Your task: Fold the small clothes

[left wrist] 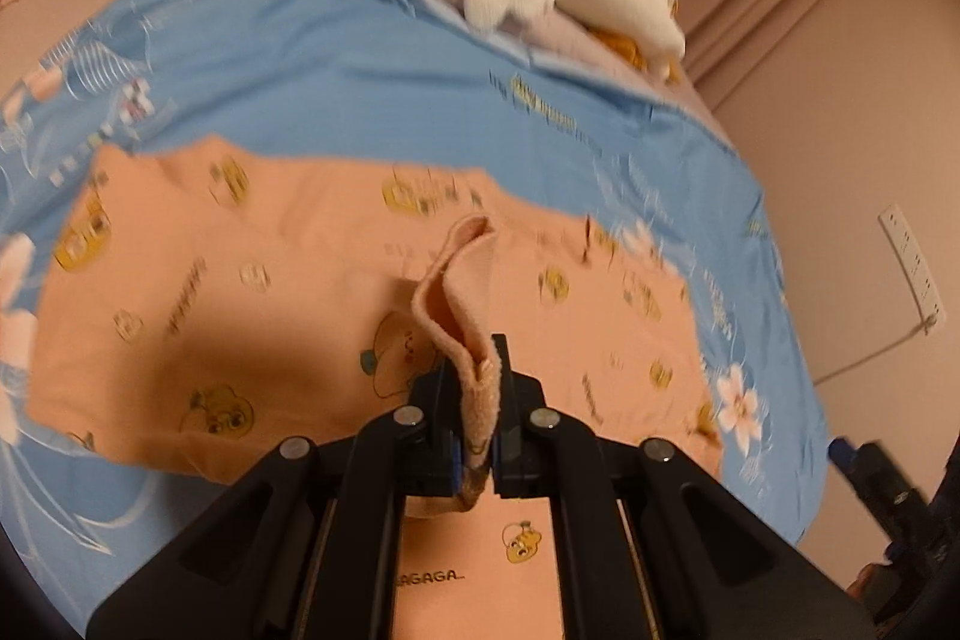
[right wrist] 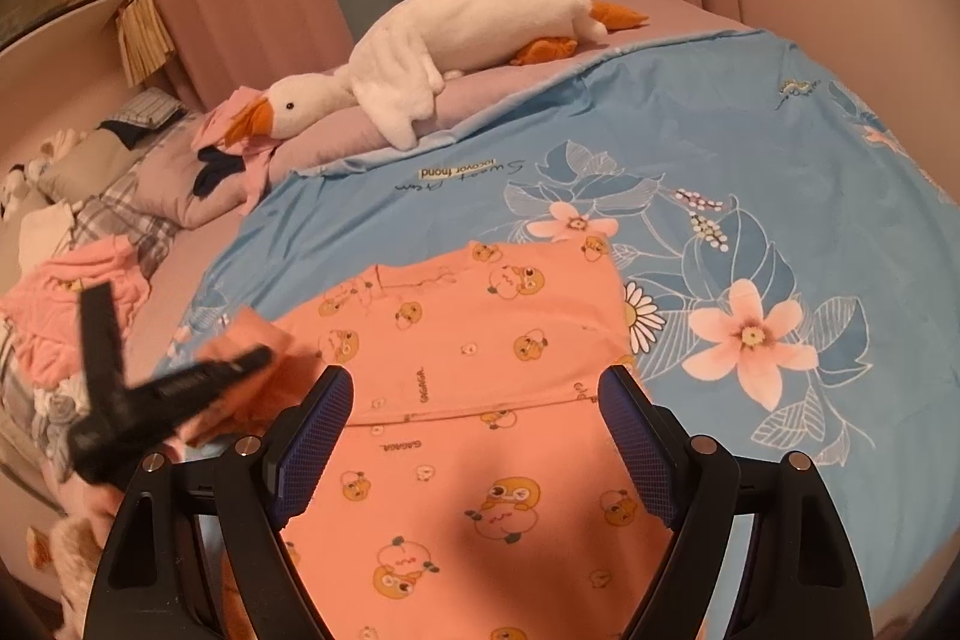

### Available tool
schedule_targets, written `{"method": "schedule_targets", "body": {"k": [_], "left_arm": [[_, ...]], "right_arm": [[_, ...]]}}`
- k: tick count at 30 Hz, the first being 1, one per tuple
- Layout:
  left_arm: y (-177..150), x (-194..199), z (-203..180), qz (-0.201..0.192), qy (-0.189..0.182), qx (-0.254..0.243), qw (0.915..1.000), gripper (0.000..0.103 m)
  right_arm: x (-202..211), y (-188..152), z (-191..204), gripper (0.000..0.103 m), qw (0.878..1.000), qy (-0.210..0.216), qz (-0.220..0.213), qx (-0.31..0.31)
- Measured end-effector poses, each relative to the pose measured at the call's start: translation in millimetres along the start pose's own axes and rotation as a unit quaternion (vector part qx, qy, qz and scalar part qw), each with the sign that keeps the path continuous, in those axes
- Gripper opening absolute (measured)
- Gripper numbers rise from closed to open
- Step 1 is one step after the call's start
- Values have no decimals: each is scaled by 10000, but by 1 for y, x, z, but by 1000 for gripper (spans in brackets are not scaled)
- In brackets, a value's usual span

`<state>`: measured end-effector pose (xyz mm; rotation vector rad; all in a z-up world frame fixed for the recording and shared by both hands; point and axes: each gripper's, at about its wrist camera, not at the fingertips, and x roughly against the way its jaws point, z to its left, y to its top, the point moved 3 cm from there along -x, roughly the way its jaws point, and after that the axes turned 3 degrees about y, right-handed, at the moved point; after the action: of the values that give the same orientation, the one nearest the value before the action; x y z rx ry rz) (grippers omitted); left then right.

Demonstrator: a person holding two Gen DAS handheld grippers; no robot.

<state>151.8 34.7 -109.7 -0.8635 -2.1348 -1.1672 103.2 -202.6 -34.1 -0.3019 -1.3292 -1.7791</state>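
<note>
orange garment (right wrist: 480,358) lies lengthwise away from right gripper (right wrist: 480,436).

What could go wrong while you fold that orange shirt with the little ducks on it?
The left gripper pinches only a thin cuff edge of the orange shirt, so it might slip out mid-fold. The right gripper is open and holds nothing down, so the whole shirt could slide across the blue sheet and wrinkle instead of folding neatly.
</note>
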Motion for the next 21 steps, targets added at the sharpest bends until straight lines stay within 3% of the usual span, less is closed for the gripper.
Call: {"method": "schedule_targets", "body": {"k": [5, 7, 9, 11, 15, 19, 21], "left_arm": [[-15, -28, 0, 400, 199, -38, 9990, 8], [-19, -30, 1, 445, 156, -51, 9989, 18], [-19, -25, 0, 443, -45, -37, 9990, 39], [-19, -17, -3, 377, -133, -84, 9992, 48], [-18, 15, 2, 109, 15, -274, 9996, 53], [-16, 54, 29, -151, 218, 20, 9996, 54], [-18, 74, 47, -323, 507, 143, 9981, 54]], "right_arm": [[-6, -3, -3, 84, 9999, 38, 99, -45], [-10, -4, -4, 84, 9998, 55, 186, -70], [-14, -4, -4, 84, 9996, 84, 278, -48], [-18, -4, -1, 84, 9993, 101, 354, 18], [-29, 0, 14, 84, 9980, 229, 501, 313], [-47, 2, 32, 84, 9931, 709, 804, 481], [-62, 1, 40, 84, 9899, 836, 1008, 549]]}}
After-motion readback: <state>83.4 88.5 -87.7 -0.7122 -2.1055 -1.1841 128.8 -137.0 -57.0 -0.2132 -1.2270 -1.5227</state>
